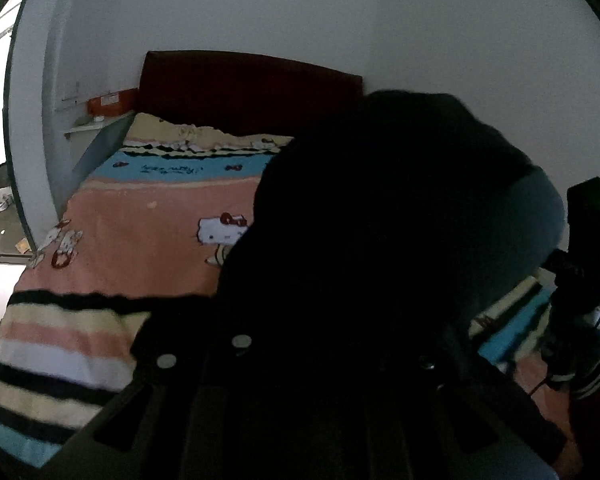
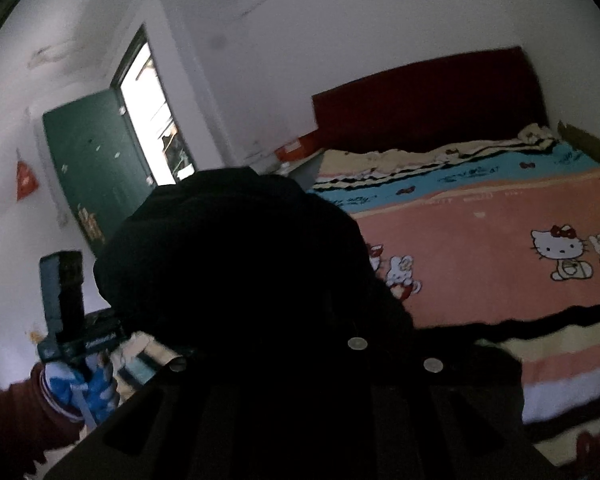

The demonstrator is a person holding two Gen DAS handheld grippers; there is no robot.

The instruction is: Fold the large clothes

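Note:
A large black garment (image 1: 380, 220) hangs bunched in front of my left gripper (image 1: 300, 344) and covers its fingers; the jaws look closed on the cloth. The same black garment (image 2: 240, 260) fills the middle of the right wrist view and drapes over my right gripper (image 2: 324, 356), which also looks shut on it. Both grippers hold it above the foot of the bed. The other hand-held gripper shows at the right edge of the left view (image 1: 588, 248) and at the left of the right view (image 2: 68, 312). The fingertips are hidden by the cloth.
The bed has a pink cartoon-cat blanket (image 1: 140, 240) with striped ends and a dark red headboard (image 1: 244, 84). An orange box (image 1: 108, 104) sits on a small shelf by the bed. A green door (image 2: 92, 176) stands open on the left.

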